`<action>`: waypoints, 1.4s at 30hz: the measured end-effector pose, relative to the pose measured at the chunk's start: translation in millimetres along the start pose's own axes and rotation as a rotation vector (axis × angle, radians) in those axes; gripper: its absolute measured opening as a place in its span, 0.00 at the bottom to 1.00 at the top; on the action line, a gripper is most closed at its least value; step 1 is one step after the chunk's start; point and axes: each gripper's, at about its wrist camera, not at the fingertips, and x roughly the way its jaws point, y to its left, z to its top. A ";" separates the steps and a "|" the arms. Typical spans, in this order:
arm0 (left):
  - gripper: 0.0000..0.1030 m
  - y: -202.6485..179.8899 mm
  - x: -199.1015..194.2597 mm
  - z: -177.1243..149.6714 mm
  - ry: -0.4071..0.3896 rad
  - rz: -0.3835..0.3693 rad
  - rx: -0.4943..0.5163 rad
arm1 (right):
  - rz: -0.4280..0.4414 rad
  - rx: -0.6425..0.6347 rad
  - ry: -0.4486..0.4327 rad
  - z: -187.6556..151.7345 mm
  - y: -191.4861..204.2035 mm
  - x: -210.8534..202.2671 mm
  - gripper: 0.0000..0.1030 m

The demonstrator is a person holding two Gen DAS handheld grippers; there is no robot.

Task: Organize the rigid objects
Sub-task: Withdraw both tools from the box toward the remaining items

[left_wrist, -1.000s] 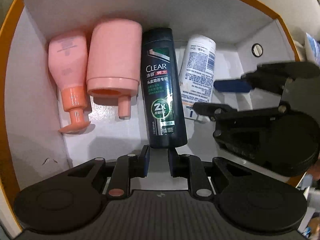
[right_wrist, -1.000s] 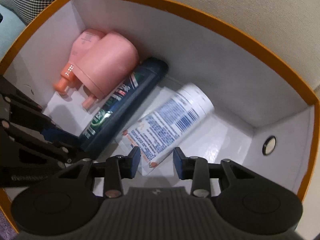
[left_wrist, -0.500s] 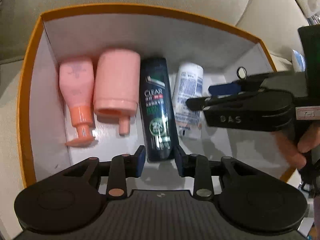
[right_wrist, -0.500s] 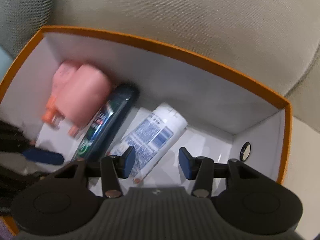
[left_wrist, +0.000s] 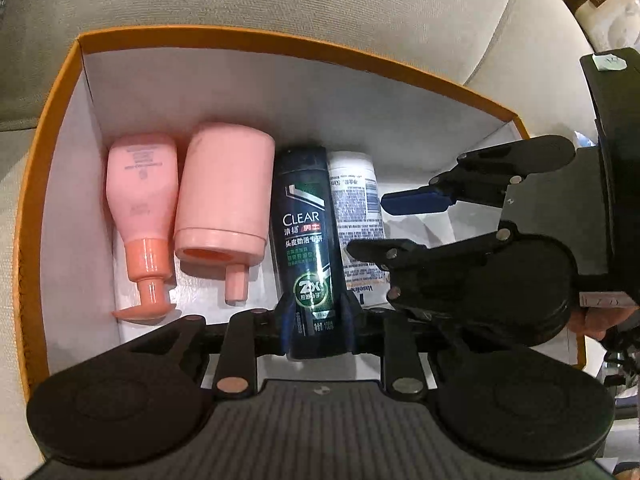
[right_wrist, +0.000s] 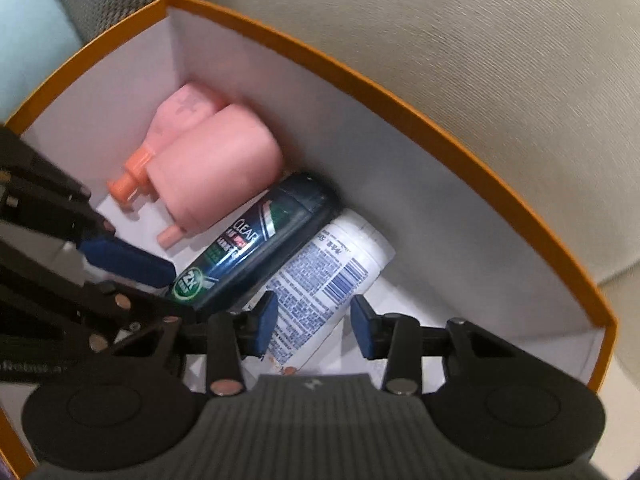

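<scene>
An orange box (left_wrist: 56, 92) with white inside walls holds several items lying side by side: a pink pump bottle (left_wrist: 140, 200), a pink cylinder container (left_wrist: 224, 196), a dark green CLEAR shampoo bottle (left_wrist: 306, 240) and a white lotion bottle (left_wrist: 356, 200). My left gripper (left_wrist: 316, 320) straddles the shampoo bottle's near end, its fingers close beside it. My right gripper (right_wrist: 314, 326) is open with the white lotion bottle (right_wrist: 324, 276) between its fingers, not clamped. It also shows in the left wrist view (left_wrist: 400, 220), over the box's right part.
The box sits on a beige fabric sofa (left_wrist: 280, 0). The box's right part has bare white floor (right_wrist: 440, 304). A light blue cushion (right_wrist: 28, 20) lies at the upper left in the right wrist view.
Both grippers pulled back from the box and came in again. The left fingers widened around the shampoo bottle. The right fingers opened wider around the lotion bottle, which now lies against the shampoo.
</scene>
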 end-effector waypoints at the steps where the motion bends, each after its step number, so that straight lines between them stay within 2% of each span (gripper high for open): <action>1: 0.25 -0.7 -0.5 -0.3 -0.003 0.003 -0.005 | -0.003 -0.020 0.006 1.3 1.1 -0.3 0.40; 6: 0.25 0.1 -15.2 -3.8 -0.028 0.021 0.012 | -0.027 -0.016 0.014 2.1 6.5 -1.5 0.39; 9: 0.25 -6.3 -22.9 -7.8 -0.046 0.028 0.035 | -0.036 -0.003 0.008 -9.6 19.0 9.4 0.39; 13: 0.25 -14.2 -34.9 -15.3 -0.075 0.042 0.058 | -0.058 0.021 0.021 -15.6 26.7 1.6 0.39; 18: 0.25 -24.2 -63.0 -28.2 -0.128 0.042 0.085 | -0.071 0.038 -0.008 -26.9 37.4 -20.3 0.39; 24: 0.25 -40.2 -97.7 -57.2 -0.209 0.029 0.129 | -0.079 0.088 -0.103 -47.4 42.5 -57.0 0.40; 32: 0.25 -54.4 -126.5 -113.4 -0.304 0.047 0.144 | -0.059 0.253 -0.283 -95.6 67.3 -112.4 0.40; 37: 0.26 -54.6 -131.3 -150.9 -0.375 0.070 0.125 | -0.100 0.340 -0.364 -133.5 92.0 -126.3 0.40; 39: 0.26 -52.5 -132.1 -165.5 -0.396 0.075 0.119 | -0.108 0.378 -0.391 -150.5 102.4 -128.3 0.43; 40: 0.26 -50.9 -133.3 -172.5 -0.401 0.080 0.120 | -0.115 0.394 -0.403 -158.1 107.2 -128.7 0.48; 42: 0.26 -46.1 -133.4 -187.5 -0.403 0.089 0.109 | -0.118 0.422 -0.403 -174.3 118.0 -127.7 0.49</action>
